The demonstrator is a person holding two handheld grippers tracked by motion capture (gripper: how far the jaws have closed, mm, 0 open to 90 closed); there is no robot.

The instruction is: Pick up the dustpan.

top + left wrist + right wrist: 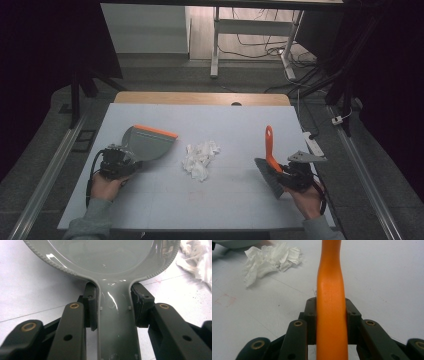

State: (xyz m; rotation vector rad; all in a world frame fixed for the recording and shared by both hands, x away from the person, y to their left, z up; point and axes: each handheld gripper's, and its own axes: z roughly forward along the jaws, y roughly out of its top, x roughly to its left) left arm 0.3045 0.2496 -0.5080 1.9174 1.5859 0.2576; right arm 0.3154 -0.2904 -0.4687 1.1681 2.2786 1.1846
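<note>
**Dustpan left, brush right, tissue wad between**

Left gripper (131,161) is clamped on the handle of the grey dustpan (148,143) – in the left gripper view both pads press the handle's sides just below where it flares into the pan (105,255). Pan sits on the left half of the white table (150,200), orange lip edge pointing away from the person and toward the middle.

Right gripper (280,172) is clamped on the orange handle of the hand brush (270,150). Right gripper view: the orange handle (331,315) runs straight up between the two pads, both in contact. In the high view the handle tip points away from the person, and the grey bristle head lies just left of the gripper, low over the table – contact with the surface unclear.

Crumpled white tissue (200,159) lies on the table between the two tools, near the dustpan's lip and well apart from the brush. It also sits at the right edge of the left gripper view (197,260) and upper left of the right gripper view (270,258).
</note>
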